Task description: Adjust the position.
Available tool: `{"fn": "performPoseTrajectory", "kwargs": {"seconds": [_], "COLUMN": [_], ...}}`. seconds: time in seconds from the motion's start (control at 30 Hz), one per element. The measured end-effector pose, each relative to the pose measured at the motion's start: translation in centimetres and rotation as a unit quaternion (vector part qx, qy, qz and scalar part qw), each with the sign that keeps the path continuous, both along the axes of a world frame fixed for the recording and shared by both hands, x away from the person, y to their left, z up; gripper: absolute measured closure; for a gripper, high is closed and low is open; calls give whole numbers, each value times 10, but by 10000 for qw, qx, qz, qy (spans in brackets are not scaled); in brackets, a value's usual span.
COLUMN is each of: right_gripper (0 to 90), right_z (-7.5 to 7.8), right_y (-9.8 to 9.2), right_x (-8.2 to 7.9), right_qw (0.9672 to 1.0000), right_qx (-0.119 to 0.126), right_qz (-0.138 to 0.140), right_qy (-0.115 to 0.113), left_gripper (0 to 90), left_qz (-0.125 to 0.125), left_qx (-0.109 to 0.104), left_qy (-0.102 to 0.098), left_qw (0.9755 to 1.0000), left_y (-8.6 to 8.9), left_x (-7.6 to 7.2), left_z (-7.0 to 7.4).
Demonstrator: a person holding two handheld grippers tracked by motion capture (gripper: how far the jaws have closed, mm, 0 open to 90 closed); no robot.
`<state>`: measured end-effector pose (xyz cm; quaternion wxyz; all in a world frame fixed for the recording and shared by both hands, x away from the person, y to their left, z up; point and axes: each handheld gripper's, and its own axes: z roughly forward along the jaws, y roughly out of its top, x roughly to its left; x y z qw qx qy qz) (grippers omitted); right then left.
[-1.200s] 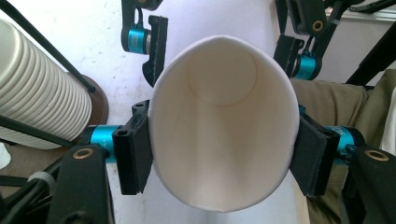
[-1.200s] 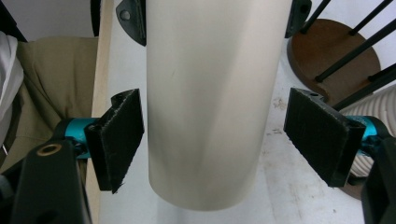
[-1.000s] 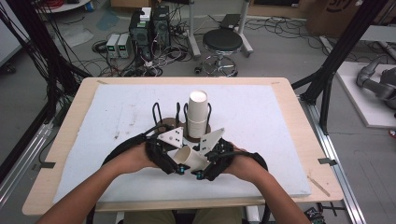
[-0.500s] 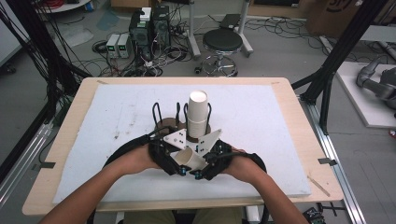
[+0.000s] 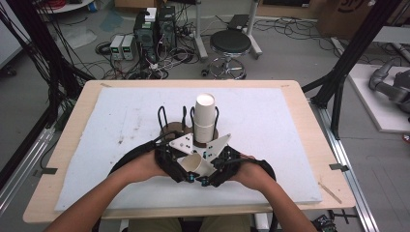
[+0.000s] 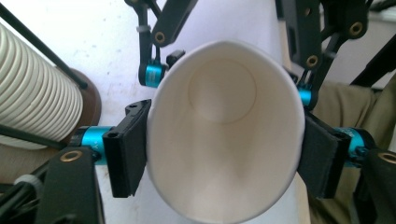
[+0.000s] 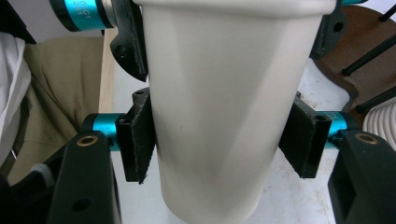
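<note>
2 tools meet over the near middle of the worktop (image 5: 121,121), a single paper cup (image 5: 196,164) lying between them. The right tool (image 7: 219,140) has just clamped onto the cup's body, while the left tool (image 6: 224,149) has just been easing apart, its pads now barely brushing the rim. A handover, I'd say. The cup stack (image 5: 205,118) stands in its holder (image 5: 174,128) just beyond.
</note>
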<state>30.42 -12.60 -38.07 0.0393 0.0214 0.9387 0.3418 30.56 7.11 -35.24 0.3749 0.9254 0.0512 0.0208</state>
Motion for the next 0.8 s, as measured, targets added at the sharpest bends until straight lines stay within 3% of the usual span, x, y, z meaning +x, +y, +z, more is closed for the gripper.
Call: {"fn": "performPoseTrajectory", "kwargs": {"seconds": [0.17,0.27,0.37,0.47,0.67,0.7,0.73,0.8], "right_gripper": [364,364,363,362,354,353,352,350], "right_z": [-2,-5,-9,-13,-24,-25,-27,-29], "right_y": [-4,-11,-19,-28,-51,-54,-59,-66], "right_x": [1,2,3,3,2,2,2,2], "right_qw": [9997,9989,9973,9955,9888,9880,9860,9829], "right_qx": [181,381,584,763,1287,1334,1432,1567], "right_qz": [-59,-131,-265,-409,-688,-739,-832,-957], "right_qy": [128,228,354,390,299,246,202,139], "left_gripper": [193,192,181,179,179,179,179,179], "left_qz": [189,329,519,708,1330,1474,1576,1801], "left_qx": [-598,-1091,-1647,-2000,-2658,-2761,-2774,-2869], "left_qy": [171,194,209,123,-129,-156,-211,-269], "left_qw": [9979,9933,9848,9772,9547,9496,9475,9405], "left_y": [6,14,24,33,59,64,69,76], "left_x": [0,-1,-3,-4,-7,-7,-7,-8], "left_z": [2,3,3,2,-10,-14,-18,-25]}}
